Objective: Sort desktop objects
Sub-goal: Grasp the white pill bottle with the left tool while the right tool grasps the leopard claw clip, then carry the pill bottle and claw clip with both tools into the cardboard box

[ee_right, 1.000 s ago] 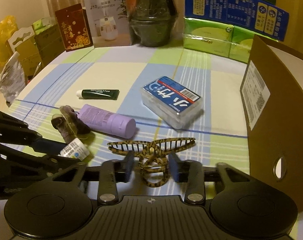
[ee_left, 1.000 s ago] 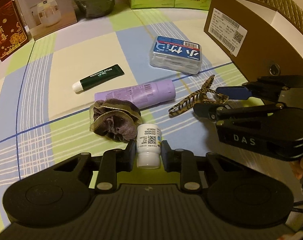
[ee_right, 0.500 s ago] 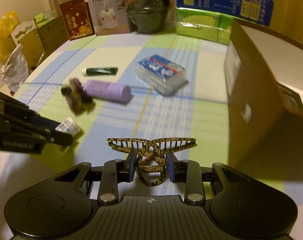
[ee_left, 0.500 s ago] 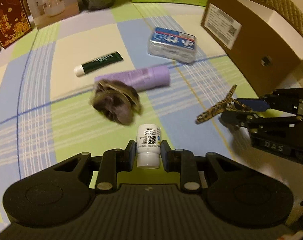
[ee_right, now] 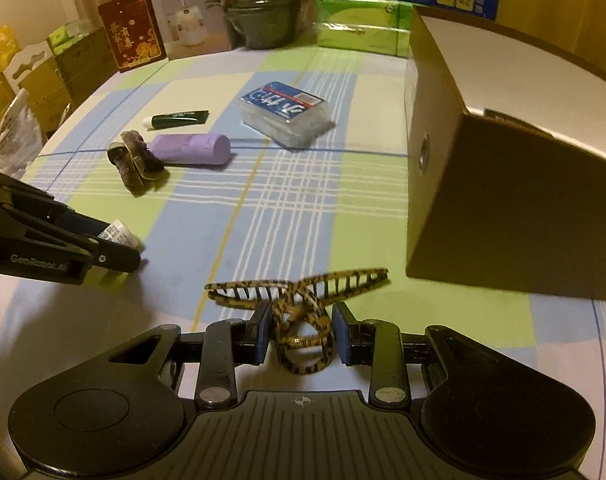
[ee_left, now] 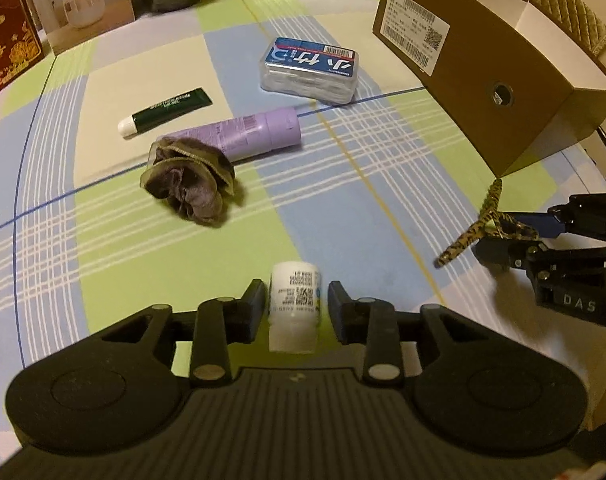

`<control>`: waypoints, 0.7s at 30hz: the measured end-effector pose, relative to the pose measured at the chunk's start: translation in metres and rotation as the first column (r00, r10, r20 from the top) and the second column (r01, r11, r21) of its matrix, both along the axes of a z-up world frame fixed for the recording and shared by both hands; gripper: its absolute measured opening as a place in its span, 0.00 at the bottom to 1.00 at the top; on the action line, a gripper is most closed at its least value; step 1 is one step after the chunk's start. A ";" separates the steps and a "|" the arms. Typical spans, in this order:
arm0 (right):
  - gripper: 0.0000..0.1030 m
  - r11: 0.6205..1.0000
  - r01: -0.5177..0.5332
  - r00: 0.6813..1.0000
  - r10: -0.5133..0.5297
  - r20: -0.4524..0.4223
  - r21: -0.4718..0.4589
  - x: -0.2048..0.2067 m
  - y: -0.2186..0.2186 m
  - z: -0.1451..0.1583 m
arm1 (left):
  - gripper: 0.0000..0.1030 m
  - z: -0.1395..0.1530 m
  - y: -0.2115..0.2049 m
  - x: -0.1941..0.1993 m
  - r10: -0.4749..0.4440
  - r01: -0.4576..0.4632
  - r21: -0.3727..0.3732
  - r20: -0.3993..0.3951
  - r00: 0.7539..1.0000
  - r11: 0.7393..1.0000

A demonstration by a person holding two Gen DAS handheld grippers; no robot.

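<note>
Spreading across both views, the plaid tabletop carries everything. Next in bulk, the brown cardboard box fills the upper right of the left wrist frame. Toward upper centre lies the clear blue-labelled case; below it to the left, the purple tube touches the crumpled brown scrunchie. Just above them in the frame lies the small green tube.

At bottom centre, the left gripper has its jaws opening, with gaps showing on both sides of the white bottle between them. In the right wrist view, the right gripper is clamped on the leopard hair clip at lower centre, left of the box's near corner.
</note>
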State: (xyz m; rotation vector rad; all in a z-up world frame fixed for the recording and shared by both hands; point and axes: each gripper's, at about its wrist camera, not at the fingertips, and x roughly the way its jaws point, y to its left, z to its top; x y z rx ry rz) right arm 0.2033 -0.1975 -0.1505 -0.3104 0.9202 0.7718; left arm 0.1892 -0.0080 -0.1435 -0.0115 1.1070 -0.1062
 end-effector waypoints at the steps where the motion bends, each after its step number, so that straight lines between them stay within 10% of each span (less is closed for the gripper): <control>1: 0.29 1.000 -0.004 1.000 0.004 0.002 -0.004 0.001 0.002 -0.001 | 0.30 0.000 -0.002 0.001 -0.001 0.001 0.011 0.002 1.000 1.000; 21: 0.27 0.993 -0.106 0.994 0.105 0.012 0.055 -0.014 -0.029 0.032 | 0.21 0.027 -0.020 -0.016 0.037 -0.038 0.024 0.041 0.998 0.999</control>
